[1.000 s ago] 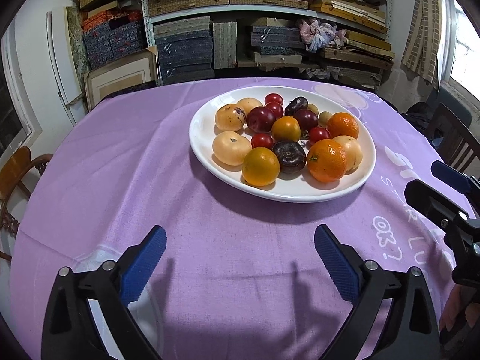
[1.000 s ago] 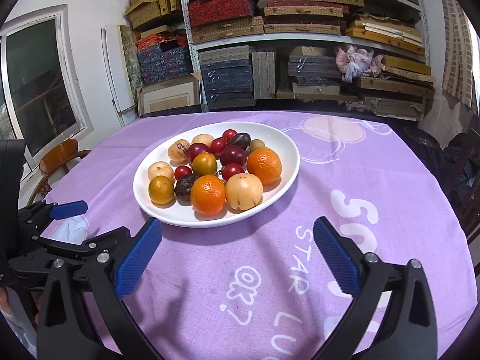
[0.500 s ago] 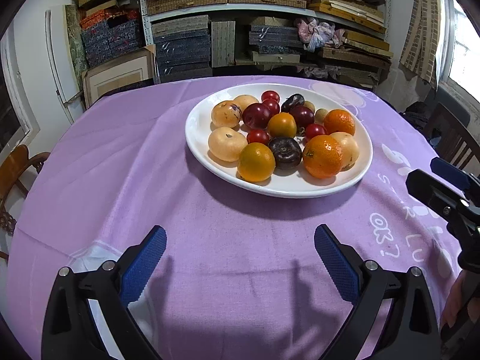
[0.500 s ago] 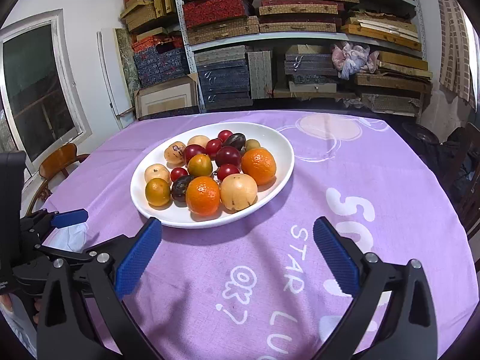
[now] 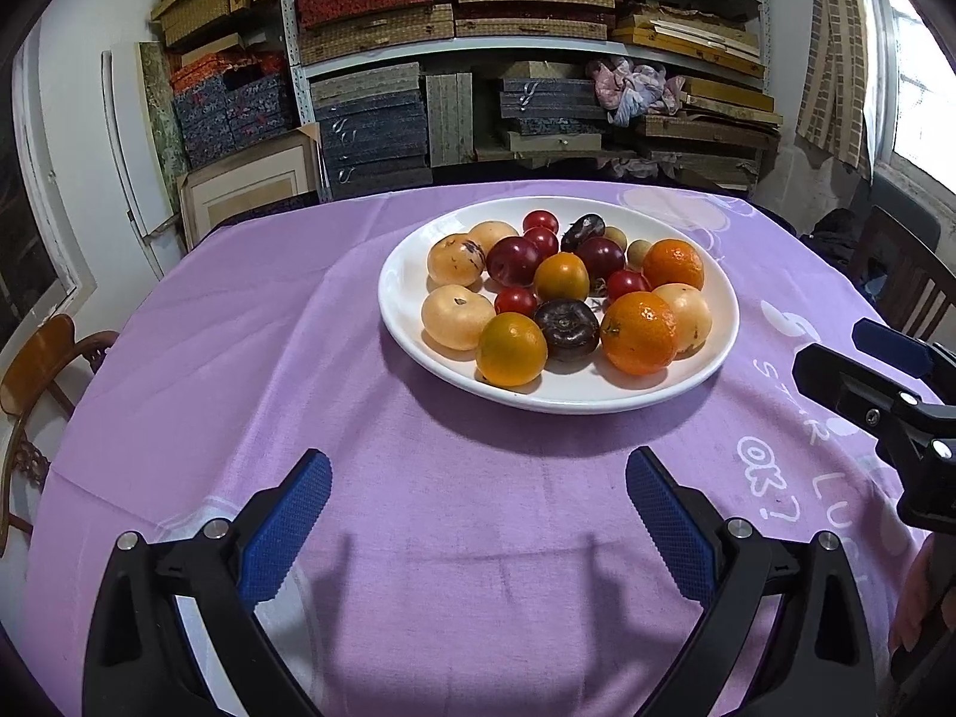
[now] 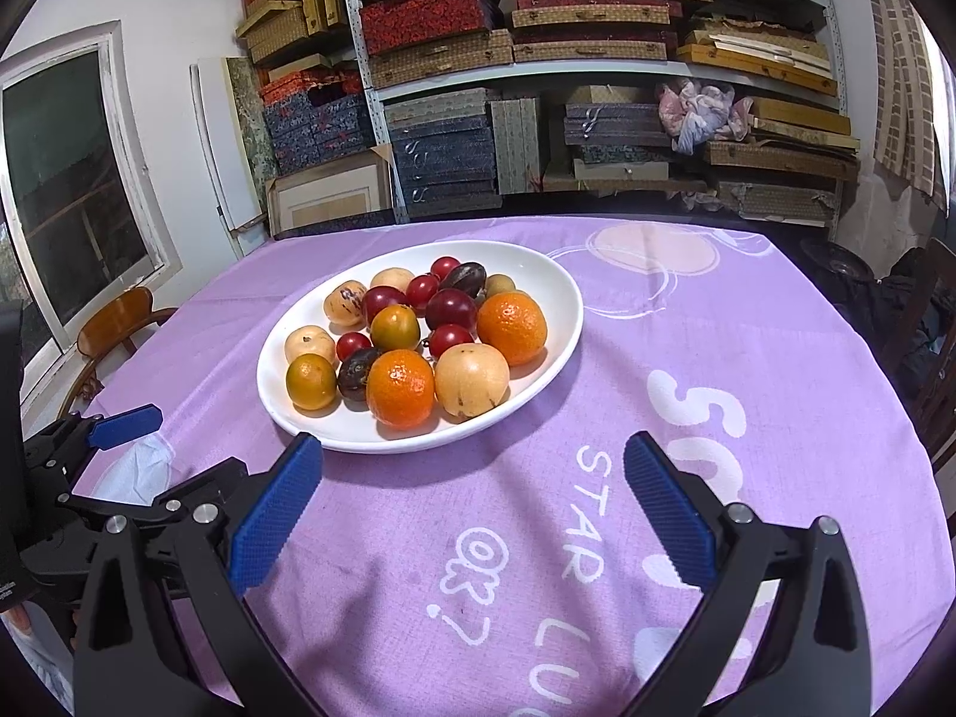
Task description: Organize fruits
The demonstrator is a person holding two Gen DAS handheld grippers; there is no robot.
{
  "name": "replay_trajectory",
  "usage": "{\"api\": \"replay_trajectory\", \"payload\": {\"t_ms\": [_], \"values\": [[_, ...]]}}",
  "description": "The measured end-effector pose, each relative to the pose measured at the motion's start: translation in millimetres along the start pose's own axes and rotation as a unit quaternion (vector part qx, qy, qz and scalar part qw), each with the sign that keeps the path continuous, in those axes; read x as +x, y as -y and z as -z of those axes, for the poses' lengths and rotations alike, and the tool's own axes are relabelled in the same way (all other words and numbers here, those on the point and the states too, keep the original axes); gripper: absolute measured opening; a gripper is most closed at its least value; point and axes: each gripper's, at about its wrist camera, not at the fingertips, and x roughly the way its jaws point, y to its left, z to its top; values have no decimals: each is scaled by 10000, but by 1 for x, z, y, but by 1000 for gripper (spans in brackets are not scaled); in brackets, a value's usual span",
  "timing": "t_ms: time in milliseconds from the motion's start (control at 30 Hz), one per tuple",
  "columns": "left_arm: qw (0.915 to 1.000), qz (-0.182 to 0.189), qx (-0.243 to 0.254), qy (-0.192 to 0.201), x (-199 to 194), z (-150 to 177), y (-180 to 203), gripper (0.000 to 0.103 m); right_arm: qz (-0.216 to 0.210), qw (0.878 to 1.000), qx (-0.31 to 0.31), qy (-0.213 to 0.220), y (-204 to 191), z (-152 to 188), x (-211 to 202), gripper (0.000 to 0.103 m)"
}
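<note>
A desk (image 5: 251,358) under a purple cloth (image 6: 687,358) fills both views, with shelves (image 5: 538,48) of stacked boxes behind it and a wooden chair (image 6: 116,322) at its far left edge. A white plate (image 5: 406,275) sits on the cloth toward the middle of the desk, and all the fruit lies on it. The left gripper (image 5: 478,514) hangs above bare cloth on the near side of the plate, its blue-padded fingers (image 5: 287,523) spread wide and holding nothing. The right gripper (image 6: 472,514) hangs just short of the plate's near rim, fingers (image 6: 669,514) likewise released and empty.

On the plate, two oranges (image 5: 639,331) lie on the right side, one near and one farther back. Pale yellow fruits (image 5: 457,316) sit mostly along the left. A yellow-orange fruit (image 5: 511,349) lies at the near edge, beside a dark purple fruit (image 5: 566,328). Dark red plums (image 5: 514,260) rest mid-plate, and small red tomatoes (image 5: 517,300) are scattered between the larger pieces.
</note>
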Motion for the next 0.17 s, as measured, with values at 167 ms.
{"api": "replay_trajectory", "payload": {"t_ms": [167], "values": [[9998, -125, 63, 161, -2, 1, 1, 100, 6, 10000, -9, -25, -1, 1, 2, 99]]}}
